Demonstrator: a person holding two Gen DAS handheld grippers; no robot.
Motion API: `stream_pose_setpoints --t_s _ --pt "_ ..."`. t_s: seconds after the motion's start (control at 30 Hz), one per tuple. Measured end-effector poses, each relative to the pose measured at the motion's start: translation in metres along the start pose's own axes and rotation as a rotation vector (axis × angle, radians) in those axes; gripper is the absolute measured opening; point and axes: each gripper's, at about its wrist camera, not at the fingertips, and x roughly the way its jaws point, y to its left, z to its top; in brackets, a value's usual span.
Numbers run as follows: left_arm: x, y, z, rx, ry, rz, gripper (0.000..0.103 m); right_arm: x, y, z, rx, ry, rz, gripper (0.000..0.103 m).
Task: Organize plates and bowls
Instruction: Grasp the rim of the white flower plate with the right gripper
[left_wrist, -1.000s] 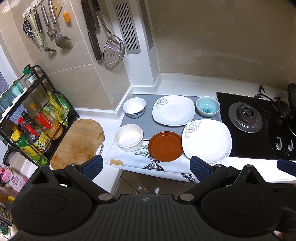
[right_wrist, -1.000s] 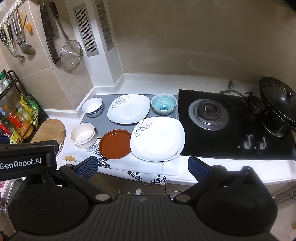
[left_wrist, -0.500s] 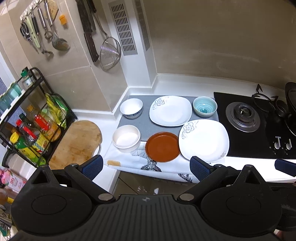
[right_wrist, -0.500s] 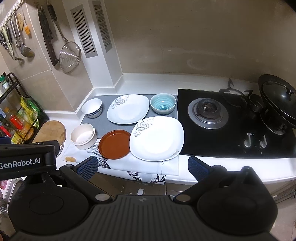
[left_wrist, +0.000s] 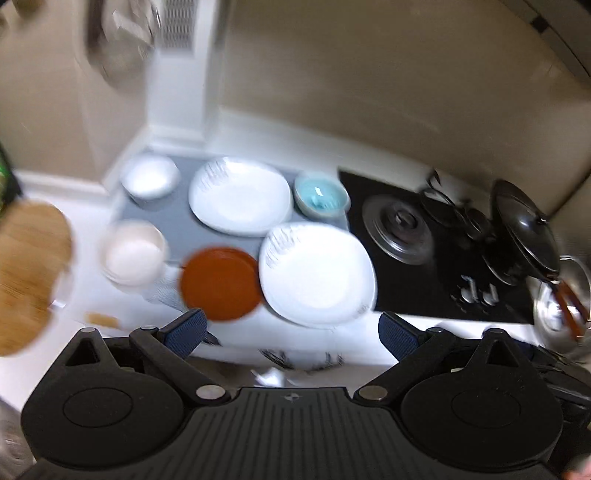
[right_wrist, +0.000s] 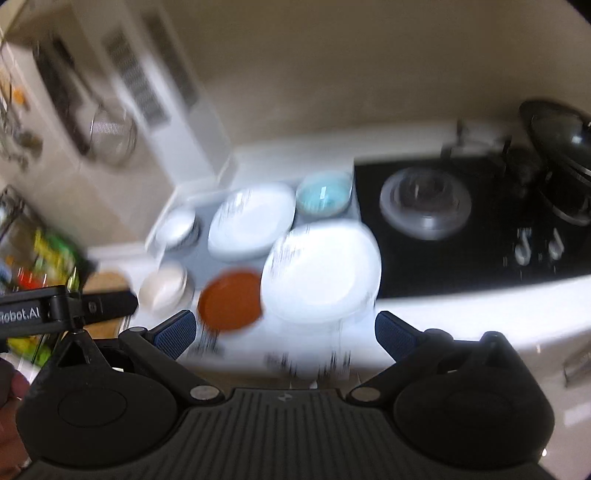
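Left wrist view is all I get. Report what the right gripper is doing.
Observer: The right gripper is open and empty, off the counter's front edge, aimed at the large white plate.
Operator: Now tell me how my left gripper looks from that side.
Observer: The left gripper shows its black body crossing the right wrist view's left edge. In that picture its tip ends just left of the cream bowls.

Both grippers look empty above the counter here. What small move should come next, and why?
Probably lower the right gripper, open and empty, toward the near white plate: it lies straight ahead of it, uncovered. The left gripper is open too, and both views are blurred.
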Motion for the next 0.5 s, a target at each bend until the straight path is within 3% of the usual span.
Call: stream_pose_setpoints --t_s 0.07,0.1,0.13,0.2,0.3,0.4,0.5 --pt "0.031 0.019 0.015 -0.019 0.069 -0.011 0.1 0.007 -0.01 -0.007 -0.045 -0.141 0.047 0.103" --pt "0.047 0.028 0.024 -0.02 0.103 -0.012 0.1 0.013 -0.014 -0.009 -0.093 -0.162 0.089 0.103" --pt "0.062 0.037 0.032 -0.014 0.129 -0.019 0.1 0.023 -0.017 -0.009 -0.125 -0.149 0.092 0.103" --pt "0.091 0.051 0.05 0.012 0.151 -0.062 0.1 0.048 -0.024 -0.004 -0.132 -0.061 0.001 0.103" --pt "0.142 0.065 0.075 0.036 0.231 -0.103 0.097 0.088 -0.05 0.009 0.049 0.073 -0.005 0.103" --pt "0.195 0.074 0.097 0.051 0.3 -0.142 0.084 0.115 -0.075 0.012 0.21 0.076 -0.019 0.103" --pt "0.249 0.082 0.113 0.048 0.386 -0.184 0.061 0.138 -0.092 0.006 0.325 0.056 -0.048 0.103"
